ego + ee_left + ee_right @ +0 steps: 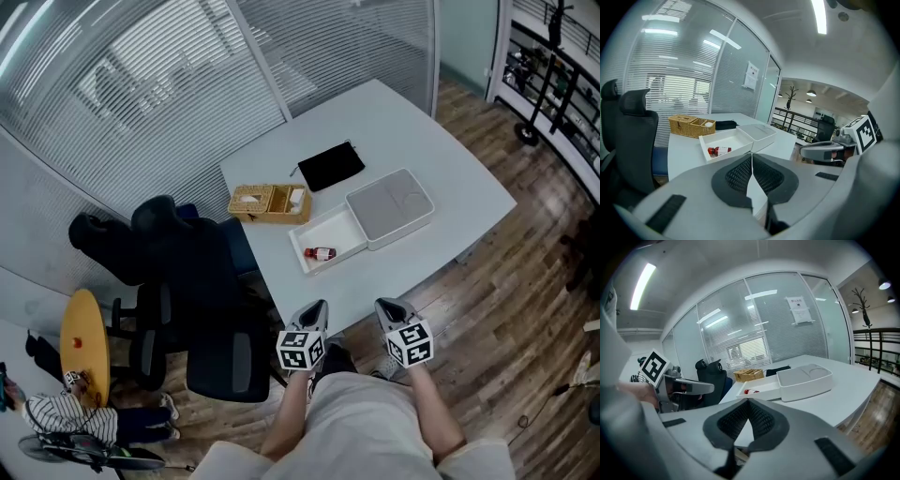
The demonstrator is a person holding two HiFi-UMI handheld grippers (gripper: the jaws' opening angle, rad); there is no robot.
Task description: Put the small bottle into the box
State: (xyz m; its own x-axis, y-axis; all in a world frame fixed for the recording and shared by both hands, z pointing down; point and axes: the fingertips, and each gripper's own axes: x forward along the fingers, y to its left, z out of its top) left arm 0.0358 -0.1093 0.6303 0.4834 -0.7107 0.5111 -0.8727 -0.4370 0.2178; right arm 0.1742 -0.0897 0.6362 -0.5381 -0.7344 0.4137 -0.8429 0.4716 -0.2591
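A small bottle (321,253) with a red cap and a white label lies on its side in the open white box (336,225); the left gripper view shows the bottle (719,151) in that box (733,138), and the right gripper view shows the bottle (749,391) too. The box's lid (390,206) lies next to it on the right. Both grippers are held back at the table's near edge, close to the person's body. My left gripper (316,310) is shut and empty. My right gripper (384,307) is shut and empty as well.
A wicker basket (269,202) and a black pouch (330,165) lie on the white table (450,178) behind the box. Black office chairs (178,272) stand at the table's left. A person in a striped top (66,412) sits by a round yellow table (82,342).
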